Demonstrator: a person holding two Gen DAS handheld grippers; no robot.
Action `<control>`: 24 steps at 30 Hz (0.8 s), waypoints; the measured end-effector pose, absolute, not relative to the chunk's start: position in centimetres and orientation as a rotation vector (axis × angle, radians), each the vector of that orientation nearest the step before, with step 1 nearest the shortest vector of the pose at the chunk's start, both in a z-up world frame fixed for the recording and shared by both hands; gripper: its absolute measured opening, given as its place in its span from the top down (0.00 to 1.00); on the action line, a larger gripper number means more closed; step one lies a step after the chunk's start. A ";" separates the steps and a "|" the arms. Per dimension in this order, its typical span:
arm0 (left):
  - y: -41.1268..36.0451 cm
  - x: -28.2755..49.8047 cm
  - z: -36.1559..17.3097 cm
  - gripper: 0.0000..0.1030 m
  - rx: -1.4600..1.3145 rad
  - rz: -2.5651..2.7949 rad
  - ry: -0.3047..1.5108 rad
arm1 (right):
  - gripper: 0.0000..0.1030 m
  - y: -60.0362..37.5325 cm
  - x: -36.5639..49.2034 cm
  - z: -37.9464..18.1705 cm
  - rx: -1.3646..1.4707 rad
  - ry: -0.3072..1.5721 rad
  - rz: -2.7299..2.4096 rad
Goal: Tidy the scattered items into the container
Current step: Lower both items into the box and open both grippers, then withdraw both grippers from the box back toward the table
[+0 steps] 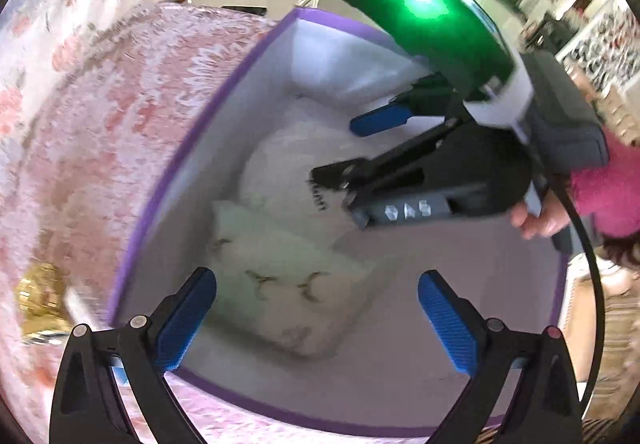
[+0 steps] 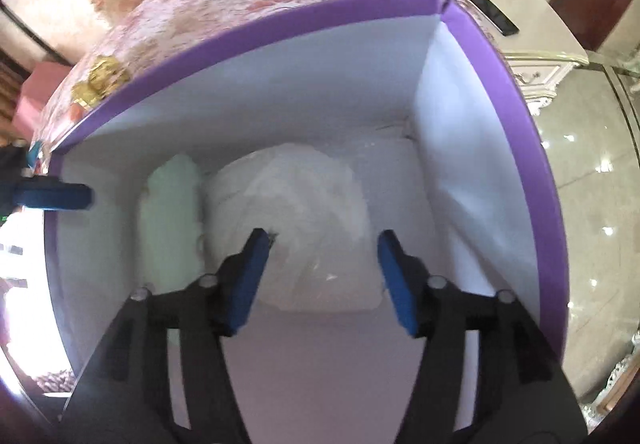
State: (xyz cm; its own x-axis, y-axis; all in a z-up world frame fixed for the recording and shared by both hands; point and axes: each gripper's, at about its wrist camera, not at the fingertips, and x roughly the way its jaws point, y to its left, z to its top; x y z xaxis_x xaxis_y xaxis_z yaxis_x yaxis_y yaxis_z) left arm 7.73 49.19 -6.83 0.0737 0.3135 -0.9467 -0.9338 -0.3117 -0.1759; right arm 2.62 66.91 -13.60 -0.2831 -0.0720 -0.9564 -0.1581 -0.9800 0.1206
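Ribbed blue fingers [image 2: 390, 276] flank a crinkly white bundle [image 2: 304, 195] in the purple-rimmed box [image 2: 532, 147].

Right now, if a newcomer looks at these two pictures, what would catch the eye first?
First, the purple-rimmed box with white inner walls, filling both views. Inside it lie a white bundle and, beside it, a pale green packet. Next, the right gripper reaching down into the box with its blue pads apart over the bundle, a bright green light on its body in the left view; the left gripper is wide open above the packet.
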 end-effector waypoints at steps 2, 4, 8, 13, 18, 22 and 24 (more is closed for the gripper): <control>49.0 8.0 -7.2 0.01 -1.303 1.472 0.673 | 0.40 66.9 2.7 -13.3 -1.848 0.276 2.465; 48.8 8.1 -7.2 0.01 -1.312 1.476 0.641 | 0.40 66.9 2.8 -12.9 -1.849 0.256 2.472; 49.8 5.7 -7.5 0.01 -1.313 1.446 0.571 | 0.40 67.1 4.1 -11.7 -1.790 0.305 2.531; 49.5 6.3 -6.6 0.01 -1.307 1.392 0.513 | 0.40 68.0 5.0 -10.3 -1.727 0.447 2.584; 51.2 6.9 -8.8 0.01 -1.343 1.328 0.555 | 0.40 68.0 5.8 -9.8 -1.746 0.466 2.595; 51.5 7.4 -10.3 0.01 -1.386 1.330 0.618 | 0.40 67.7 6.0 -10.1 -1.770 0.430 2.592; 51.4 7.5 -10.3 0.01 -1.392 1.339 0.628 | 0.40 67.5 6.0 -10.4 -1.782 0.418 2.590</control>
State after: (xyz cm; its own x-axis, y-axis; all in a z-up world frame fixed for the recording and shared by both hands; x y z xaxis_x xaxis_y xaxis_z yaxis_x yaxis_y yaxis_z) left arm 7.49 51.42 -10.32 0.2344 0.2843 -0.9296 -0.8967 -0.3061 -0.3197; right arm 6.00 67.54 -10.38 -0.3683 -0.1722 -0.9136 -0.1237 -0.9649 0.2318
